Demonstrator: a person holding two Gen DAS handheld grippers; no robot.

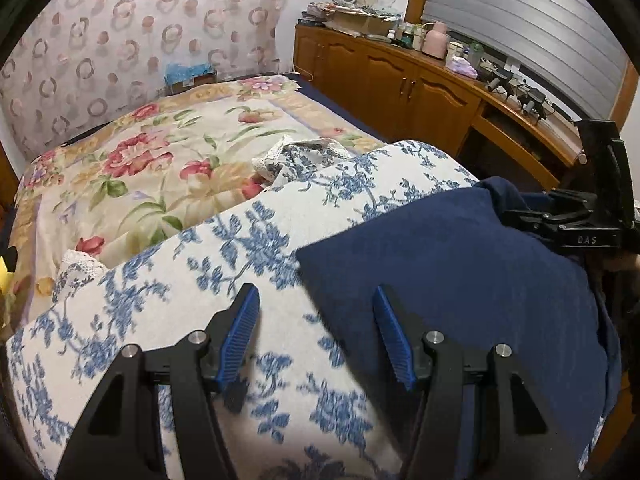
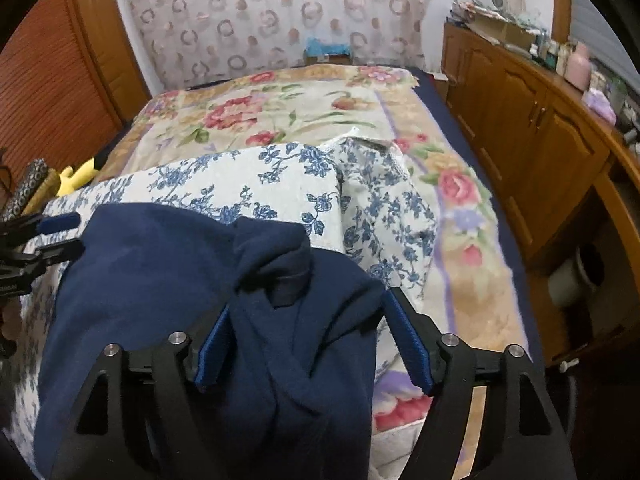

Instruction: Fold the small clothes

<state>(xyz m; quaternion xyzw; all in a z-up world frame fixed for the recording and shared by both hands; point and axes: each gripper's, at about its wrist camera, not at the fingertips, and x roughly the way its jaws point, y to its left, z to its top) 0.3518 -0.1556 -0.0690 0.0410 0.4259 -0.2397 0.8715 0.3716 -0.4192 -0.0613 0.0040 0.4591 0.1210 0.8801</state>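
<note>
A navy blue garment (image 1: 460, 272) lies on a white quilt with blue flowers (image 1: 224, 248). My left gripper (image 1: 316, 336) is open just above the quilt, at the garment's left edge, holding nothing. In the right wrist view the garment (image 2: 160, 280) is bunched, with a rolled lump near its middle. My right gripper (image 2: 308, 340) is open, its fingers astride the bunched right part of the garment; the cloth lies between the blue pads (image 2: 212, 348) but is not pinched. The right gripper also shows in the left wrist view (image 1: 560, 220), at the garment's far right.
The quilt (image 2: 248, 176) lies on a bed with a floral blanket (image 1: 160, 152). A wooden cabinet (image 1: 400, 80) with clutter on top runs along the right. A patterned curtain (image 2: 280, 12) hangs behind. A yellow soft toy (image 2: 80, 178) lies at the left.
</note>
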